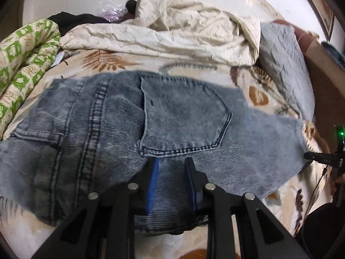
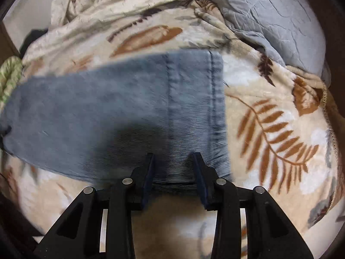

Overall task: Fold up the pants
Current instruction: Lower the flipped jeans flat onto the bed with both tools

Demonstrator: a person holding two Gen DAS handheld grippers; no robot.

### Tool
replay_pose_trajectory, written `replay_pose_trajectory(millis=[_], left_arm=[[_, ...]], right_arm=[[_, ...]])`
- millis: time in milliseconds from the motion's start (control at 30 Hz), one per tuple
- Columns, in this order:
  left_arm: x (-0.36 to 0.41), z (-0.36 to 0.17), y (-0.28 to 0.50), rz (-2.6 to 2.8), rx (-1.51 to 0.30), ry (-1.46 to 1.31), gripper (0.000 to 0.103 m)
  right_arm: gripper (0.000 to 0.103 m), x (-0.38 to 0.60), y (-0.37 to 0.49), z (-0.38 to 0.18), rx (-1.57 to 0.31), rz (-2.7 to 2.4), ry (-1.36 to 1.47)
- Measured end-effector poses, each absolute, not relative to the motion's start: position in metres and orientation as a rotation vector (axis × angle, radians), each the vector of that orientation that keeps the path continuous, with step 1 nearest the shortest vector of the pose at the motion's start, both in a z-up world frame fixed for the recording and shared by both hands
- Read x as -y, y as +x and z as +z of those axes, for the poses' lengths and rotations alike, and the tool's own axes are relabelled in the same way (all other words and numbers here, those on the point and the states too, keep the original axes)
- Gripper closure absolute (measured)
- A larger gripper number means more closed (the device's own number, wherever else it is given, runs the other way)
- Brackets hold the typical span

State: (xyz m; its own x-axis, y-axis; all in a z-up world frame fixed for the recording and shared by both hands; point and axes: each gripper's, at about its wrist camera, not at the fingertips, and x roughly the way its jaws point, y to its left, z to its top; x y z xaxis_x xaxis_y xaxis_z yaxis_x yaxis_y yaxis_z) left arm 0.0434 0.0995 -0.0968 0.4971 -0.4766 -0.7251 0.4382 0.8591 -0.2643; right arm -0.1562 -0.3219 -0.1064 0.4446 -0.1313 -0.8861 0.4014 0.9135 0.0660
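Only your left gripper, jaws apart, sees the pocket; your right gripper, also parted, straddles the hem of jeans lying crosswise.

Both fisheye views look forward and down along their own fingers, close over the bed. The left wrist view faces the jeans filling mid-frame; the right wrist view faces their hem end. They share the jeans, the leaf-print blanket and grey quilt.
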Motion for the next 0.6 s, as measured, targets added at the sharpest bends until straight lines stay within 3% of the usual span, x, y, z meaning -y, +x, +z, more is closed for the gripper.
replay_pose_trajectory(millis=[200, 600], left_arm=[[-0.121, -0.068, 0.044, -0.46, -0.754, -0.109, 0.068], [-0.124, -0.103, 0.056, -0.26, -0.844, 0.098, 0.065]], right_arm=[[0.067, 0.269, -0.118, -0.084, -0.898, -0.028, 0.373], [0.064, 0.192, -0.072, -0.132, -1.093, 0.073, 0.242]])
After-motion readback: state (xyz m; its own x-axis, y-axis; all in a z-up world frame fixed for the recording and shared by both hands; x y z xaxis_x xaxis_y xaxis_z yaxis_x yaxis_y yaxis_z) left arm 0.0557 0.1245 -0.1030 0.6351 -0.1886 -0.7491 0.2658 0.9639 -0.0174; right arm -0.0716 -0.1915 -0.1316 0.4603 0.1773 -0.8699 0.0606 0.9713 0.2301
